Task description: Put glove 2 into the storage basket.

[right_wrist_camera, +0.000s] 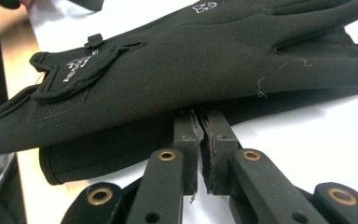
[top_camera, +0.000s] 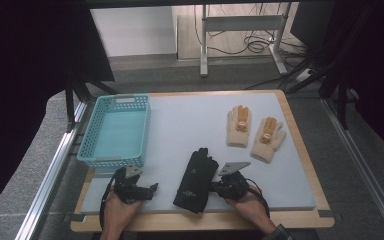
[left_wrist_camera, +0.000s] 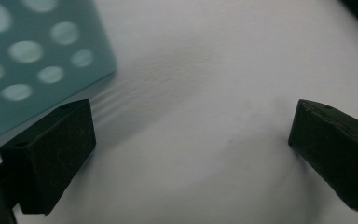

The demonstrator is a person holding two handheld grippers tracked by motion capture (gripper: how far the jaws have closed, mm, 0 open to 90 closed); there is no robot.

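On the near part of the table, which is covered with a pale mat, the person is working on a pair of black gloves lying one on top of the other, just right of the middle. The right gripper is coming in at the right edge of this stack, low over the mat, and its fingers are pressed together with their tips pushed in between the upper and the lower glove; whether they are really pinching fabric is hard to tell, because the upper glove is covering the tips. This low, flat approach seems to be chosen so that the thin edge can be caught. The left gripper is resting to the left of the gloves, near the teal basket, with its fingers spread wide and nothing between them, probably waiting to help. The basket is standing empty at the left, likely as the place for the gloves. Two beige gloves are lying far right, well apart.
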